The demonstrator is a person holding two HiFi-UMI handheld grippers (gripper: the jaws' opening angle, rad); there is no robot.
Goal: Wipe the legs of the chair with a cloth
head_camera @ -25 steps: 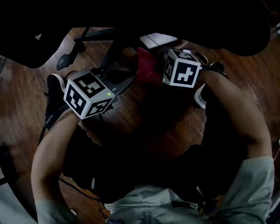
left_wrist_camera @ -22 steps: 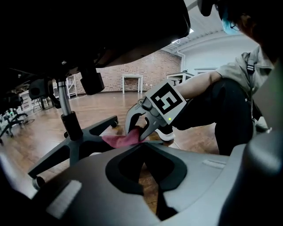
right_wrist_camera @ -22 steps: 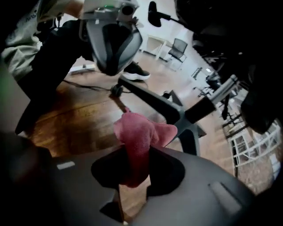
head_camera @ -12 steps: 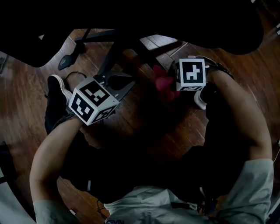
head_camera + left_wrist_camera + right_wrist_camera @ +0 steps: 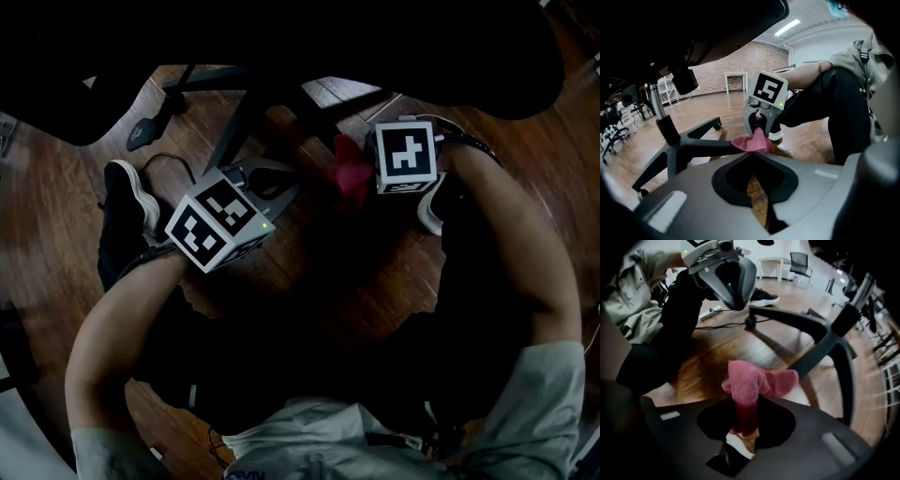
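Observation:
The black chair base stands on the wood floor, with one leg (image 5: 701, 145) running from the hub (image 5: 665, 126) toward me and another leg (image 5: 836, 341) curving off to the right. A pink cloth (image 5: 349, 173) hangs from my right gripper (image 5: 361, 192), which points steeply down and is shut on it. The cloth (image 5: 752, 143) lies against the near end of that leg, under the right gripper (image 5: 759, 126). In the right gripper view the cloth (image 5: 750, 385) bunches up between the jaws. My left gripper (image 5: 286, 187) is shut and empty, just left of the cloth. It also shows as the left gripper (image 5: 733, 287).
A black shoe with a white sole (image 5: 127, 192) and a dark cable (image 5: 717, 325) lie on the floor at the left. A caster (image 5: 141, 131) ends a far leg. The person's legs crowd the near side. A white table (image 5: 776, 266) and other chairs stand far off.
The right gripper has carried the cloth right and nearer and tipped to point more steeply down. The left gripper has shifted a little right and lower, still shut.

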